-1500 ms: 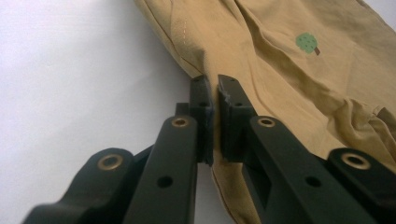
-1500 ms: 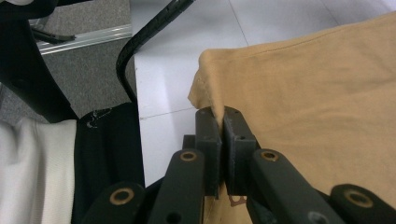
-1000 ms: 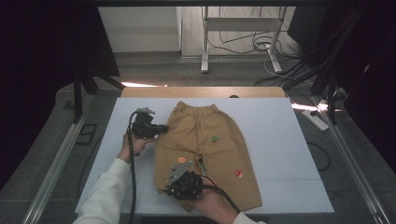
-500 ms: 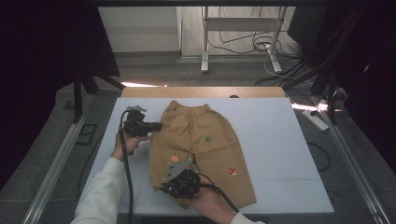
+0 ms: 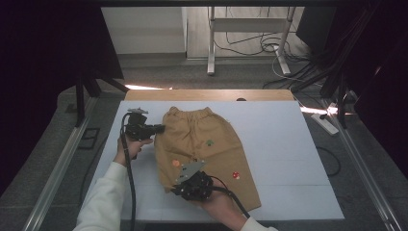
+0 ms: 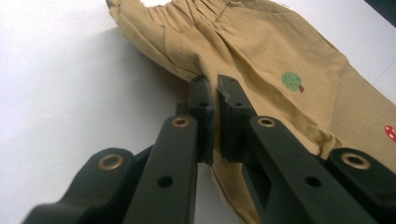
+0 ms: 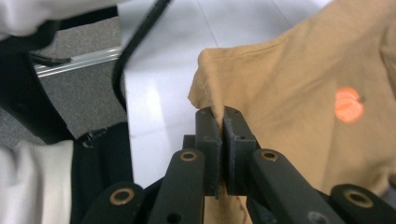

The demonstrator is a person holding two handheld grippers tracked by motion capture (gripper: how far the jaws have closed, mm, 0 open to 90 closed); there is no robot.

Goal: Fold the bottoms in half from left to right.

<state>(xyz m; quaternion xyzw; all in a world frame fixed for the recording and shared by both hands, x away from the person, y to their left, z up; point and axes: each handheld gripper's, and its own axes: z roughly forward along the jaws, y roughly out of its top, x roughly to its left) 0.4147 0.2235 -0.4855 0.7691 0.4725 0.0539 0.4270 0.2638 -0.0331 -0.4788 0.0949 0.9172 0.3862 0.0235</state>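
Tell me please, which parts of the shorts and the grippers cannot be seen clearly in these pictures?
- Shorts, high view: the near left hem is hidden under the right gripper.
- Left gripper, its own view: the pinched fold is hidden between the shut jaws.
- Right gripper view: the orange print is too blurred to identify.
- Left gripper view: the red print is cut off by the right edge.

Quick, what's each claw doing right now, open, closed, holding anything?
Left claw: closed, pinching the side edge of the tan shorts.
Right claw: closed, pinching the hem of the same shorts.
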